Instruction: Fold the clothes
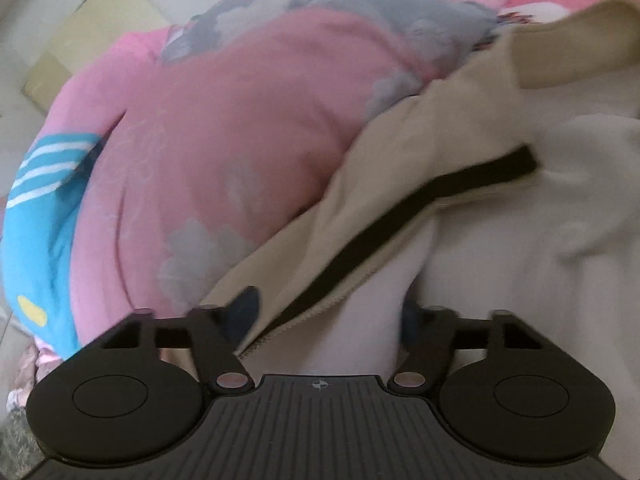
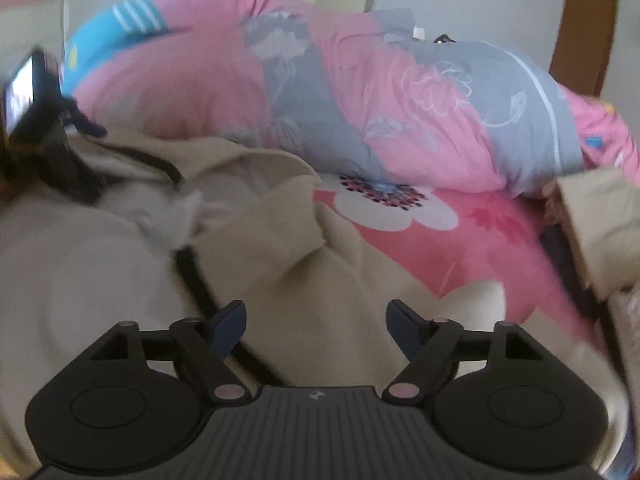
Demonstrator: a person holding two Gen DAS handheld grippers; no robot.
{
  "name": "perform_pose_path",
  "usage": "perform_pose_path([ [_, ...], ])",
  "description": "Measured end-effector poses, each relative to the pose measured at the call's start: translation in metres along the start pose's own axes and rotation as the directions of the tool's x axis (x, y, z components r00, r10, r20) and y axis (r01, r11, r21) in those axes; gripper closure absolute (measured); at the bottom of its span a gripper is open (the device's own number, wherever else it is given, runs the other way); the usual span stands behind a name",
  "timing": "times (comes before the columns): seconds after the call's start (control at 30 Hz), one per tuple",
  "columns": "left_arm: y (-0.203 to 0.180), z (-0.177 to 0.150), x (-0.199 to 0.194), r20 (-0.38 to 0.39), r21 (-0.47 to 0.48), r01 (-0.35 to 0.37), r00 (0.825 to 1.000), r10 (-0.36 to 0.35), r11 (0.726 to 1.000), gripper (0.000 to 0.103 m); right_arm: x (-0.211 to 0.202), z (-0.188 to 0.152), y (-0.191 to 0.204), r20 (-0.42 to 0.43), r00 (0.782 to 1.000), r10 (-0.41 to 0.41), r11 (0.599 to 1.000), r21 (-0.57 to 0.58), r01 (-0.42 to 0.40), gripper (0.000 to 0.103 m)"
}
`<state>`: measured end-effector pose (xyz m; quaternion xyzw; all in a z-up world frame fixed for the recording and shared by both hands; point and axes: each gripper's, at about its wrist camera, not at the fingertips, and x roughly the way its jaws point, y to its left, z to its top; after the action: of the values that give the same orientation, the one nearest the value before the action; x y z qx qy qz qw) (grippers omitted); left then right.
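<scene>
With the beige jacket [image 2: 280, 248] spread on the pink bedsheet [image 2: 480, 232], the right gripper [image 2: 316, 324] hovers agape and empty while the left gripper [image 1: 328, 312] straddles its zipper edge unpinched, so the next fold likely needs fresh grips

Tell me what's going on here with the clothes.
A person holding a gripper in each hand is working on a beige zip-up jacket with a pale fleece lining, spread on a bed beside a bunched pink and grey floral quilt. The right gripper is open over the jacket, with nothing between its jaws. The left gripper sits at the black zipper edge, jacket fabric between its jaws; whether it pinches is unclear.
</scene>
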<state>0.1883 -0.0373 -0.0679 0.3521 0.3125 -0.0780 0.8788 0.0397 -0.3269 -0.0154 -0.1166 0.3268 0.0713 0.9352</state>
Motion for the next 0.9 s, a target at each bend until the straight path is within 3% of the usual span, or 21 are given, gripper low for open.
perform_pose_path([
  [0.17, 0.021, 0.005, 0.012, -0.003, -0.019, -0.02, 1.0, 0.02, 1.0, 0.04, 0.028, 0.011, -0.01, -0.073, 0.994, 0.08, 0.997, -0.014, -0.082, 0.017],
  [0.27, 0.008, -0.007, 0.016, -0.012, 0.146, -0.032, 0.999, 0.034, 0.989, 0.025, 0.049, 0.013, -0.012, -0.108, 0.99, 0.088, 0.995, -0.038, -0.093, 0.009],
  [0.37, -0.006, -0.022, 0.012, 0.02, 0.27, -0.064, 0.998, 0.061, 0.961, 0.025, 0.072, 0.007, -0.017, -0.218, 0.965, 0.149, 0.988, -0.017, -0.156, 0.008],
  [0.5, -0.001, -0.029, 0.004, -0.008, 0.202, -0.026, 1.0, 0.028, 0.979, 0.04, 0.082, 0.006, -0.033, -0.235, 0.949, 0.208, 0.978, 0.074, -0.196, 0.007],
  [0.53, 0.0, -0.031, 0.003, -0.016, 0.181, -0.011, 1.0, 0.014, 0.983, 0.043, 0.084, 0.007, -0.035, -0.219, 0.958, 0.182, 0.982, 0.093, -0.165, 0.021],
  [0.6, 0.003, -0.035, -0.003, -0.028, 0.152, 0.016, 1.0, -0.012, 0.988, 0.05, 0.082, 0.012, -0.039, -0.192, 0.973, 0.126, 0.988, 0.11, -0.107, 0.059],
  [0.63, 0.005, -0.037, -0.006, -0.034, 0.138, 0.03, 0.999, -0.025, 0.99, 0.057, 0.08, 0.016, -0.04, -0.179, 0.979, 0.097, 0.991, 0.11, -0.078, 0.084],
  [0.67, 0.006, -0.039, -0.008, -0.04, 0.124, 0.043, 0.998, -0.039, 0.991, 0.063, 0.078, 0.02, -0.042, -0.166, 0.984, 0.068, 0.993, 0.11, -0.05, 0.094],
  [0.8, 0.014, -0.043, -0.016, -0.069, -0.009, 0.103, 0.992, -0.103, 0.995, 0.071, 0.069, 0.036, -0.052, -0.1, 0.992, -0.075, 0.992, 0.089, 0.085, 0.096],
  [0.9, 0.019, -0.043, -0.019, -0.086, -0.079, 0.129, 0.987, -0.136, 0.988, 0.074, 0.06, 0.055, -0.066, -0.011, 0.973, -0.232, 0.972, 0.034, 0.232, 0.096],
])
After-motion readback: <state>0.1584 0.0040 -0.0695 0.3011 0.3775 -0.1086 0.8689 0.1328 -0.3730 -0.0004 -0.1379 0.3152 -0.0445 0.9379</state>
